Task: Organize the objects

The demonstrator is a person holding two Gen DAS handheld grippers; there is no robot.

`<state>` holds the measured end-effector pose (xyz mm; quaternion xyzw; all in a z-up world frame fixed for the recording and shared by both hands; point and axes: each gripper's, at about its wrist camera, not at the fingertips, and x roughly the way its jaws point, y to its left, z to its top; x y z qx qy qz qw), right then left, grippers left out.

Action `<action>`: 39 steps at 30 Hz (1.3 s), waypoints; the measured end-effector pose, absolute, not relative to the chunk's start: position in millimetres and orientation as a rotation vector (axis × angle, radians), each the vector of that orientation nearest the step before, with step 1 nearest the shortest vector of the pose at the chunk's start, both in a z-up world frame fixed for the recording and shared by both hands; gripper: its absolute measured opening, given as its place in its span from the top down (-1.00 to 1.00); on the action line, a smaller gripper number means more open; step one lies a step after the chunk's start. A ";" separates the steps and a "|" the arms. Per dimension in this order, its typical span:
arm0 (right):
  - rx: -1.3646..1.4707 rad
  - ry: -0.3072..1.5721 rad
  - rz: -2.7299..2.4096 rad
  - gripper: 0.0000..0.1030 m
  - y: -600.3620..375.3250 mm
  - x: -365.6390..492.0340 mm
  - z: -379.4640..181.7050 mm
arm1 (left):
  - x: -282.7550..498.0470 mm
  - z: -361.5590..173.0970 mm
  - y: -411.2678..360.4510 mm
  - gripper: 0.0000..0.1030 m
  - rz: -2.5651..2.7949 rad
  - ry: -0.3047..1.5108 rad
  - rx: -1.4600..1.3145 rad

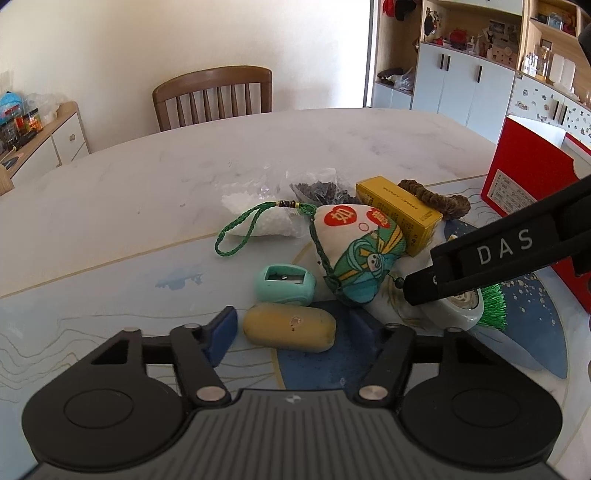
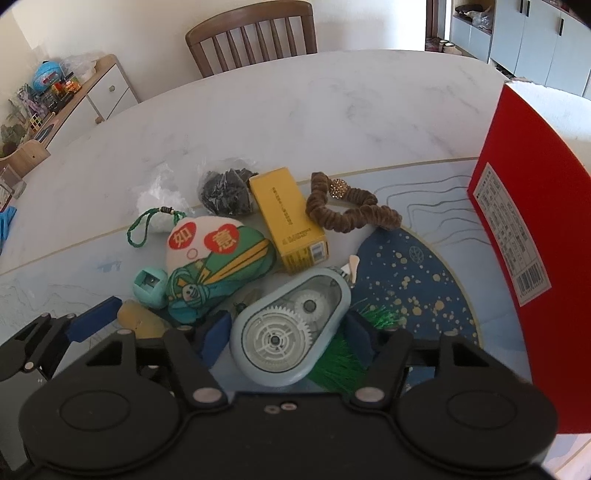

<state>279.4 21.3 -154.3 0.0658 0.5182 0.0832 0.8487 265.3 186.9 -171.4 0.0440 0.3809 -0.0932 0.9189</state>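
A pile of small objects lies on the table mat. My left gripper is open, its blue pads either side of a yellow eraser-like oval. Behind it are a teal sharpener, a zongzi-shaped cloth sachet with a green cord, and a yellow box. My right gripper is open around a light-blue correction tape dispenser, which lies on a green tassel. The right gripper also shows in the left wrist view. A brown scrunchie lies beyond.
A tall red box stands at the right. A bag of dark bits and a bag of white beads lie behind the pile. A wooden chair stands at the table's far side.
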 end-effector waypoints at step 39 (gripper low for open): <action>0.093 0.979 0.428 -0.02 -54.0 195.0 -101.2 | 200.1 -109.2 149.2 0.01 -0.182 0.750 0.035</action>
